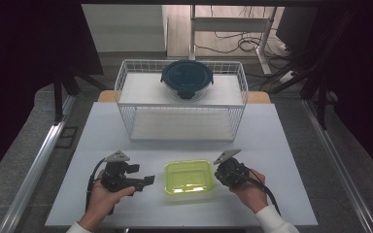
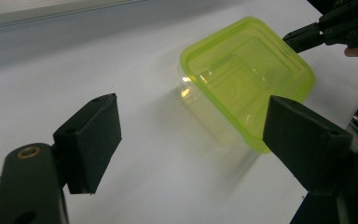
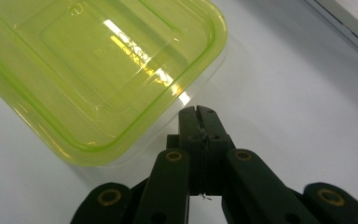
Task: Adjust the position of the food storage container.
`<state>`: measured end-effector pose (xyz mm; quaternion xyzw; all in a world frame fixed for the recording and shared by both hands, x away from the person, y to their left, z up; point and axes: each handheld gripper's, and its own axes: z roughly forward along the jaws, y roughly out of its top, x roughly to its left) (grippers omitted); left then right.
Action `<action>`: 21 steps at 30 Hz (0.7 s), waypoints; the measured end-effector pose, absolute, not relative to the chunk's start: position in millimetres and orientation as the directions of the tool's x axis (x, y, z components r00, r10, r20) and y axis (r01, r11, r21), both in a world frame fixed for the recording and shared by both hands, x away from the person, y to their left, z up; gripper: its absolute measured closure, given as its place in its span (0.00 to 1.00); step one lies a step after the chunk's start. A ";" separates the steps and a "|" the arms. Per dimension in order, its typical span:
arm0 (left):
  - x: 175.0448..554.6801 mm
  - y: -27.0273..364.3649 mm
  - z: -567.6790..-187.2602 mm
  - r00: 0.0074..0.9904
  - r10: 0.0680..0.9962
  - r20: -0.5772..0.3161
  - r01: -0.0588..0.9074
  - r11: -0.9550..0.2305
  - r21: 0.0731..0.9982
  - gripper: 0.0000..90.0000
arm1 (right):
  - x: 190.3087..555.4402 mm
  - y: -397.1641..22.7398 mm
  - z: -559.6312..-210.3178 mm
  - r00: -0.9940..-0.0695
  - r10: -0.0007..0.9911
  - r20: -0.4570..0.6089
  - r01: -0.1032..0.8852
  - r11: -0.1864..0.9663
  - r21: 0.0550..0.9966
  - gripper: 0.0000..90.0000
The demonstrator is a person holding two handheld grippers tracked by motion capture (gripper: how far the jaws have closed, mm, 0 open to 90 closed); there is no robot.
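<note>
Container (image 1: 188, 177), green, lidded, sits on worktop (image 1: 281, 145) between our grippers, long axis 9-to-3. Right hand-held gripper (image 1: 219, 173) nearer, jaws pressed together, holding nothing, touching its 3 o'clock edge. Left hand-held gripper (image 1: 145, 178) spread wide, empty, container at its 3 o'clock.

A white desk (image 1: 281, 160) carries two things — a lime-green lidded container (image 1: 188, 177) near its front edge, and a white wire rack (image 1: 126, 104) further back. On the rack's upper shelf sits a round, dark-lidded container (image 1: 187, 77).

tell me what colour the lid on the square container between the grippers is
Translucent yellow-green lid on a clear container; the right gripper view shows it best.
</note>
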<state>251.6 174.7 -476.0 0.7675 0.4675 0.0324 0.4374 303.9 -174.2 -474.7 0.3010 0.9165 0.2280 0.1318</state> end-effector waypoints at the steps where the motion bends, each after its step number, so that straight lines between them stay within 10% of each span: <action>1: 251.7 174.8 -476.2 0.561 0.746 -0.359 0.690 -0.180 0.701 0.21 | 303.9 -171.8 -474.9 -0.785 0.611 -0.102 0.492 0.715 0.497 0.98; 21: 252.5 179.5 -476.4 0.542 0.754 -0.370 0.696 -0.157 0.701 0.21 | 301.7 -180.7 -470.4 -0.760 0.645 -0.084 0.512 0.673 0.534 0.98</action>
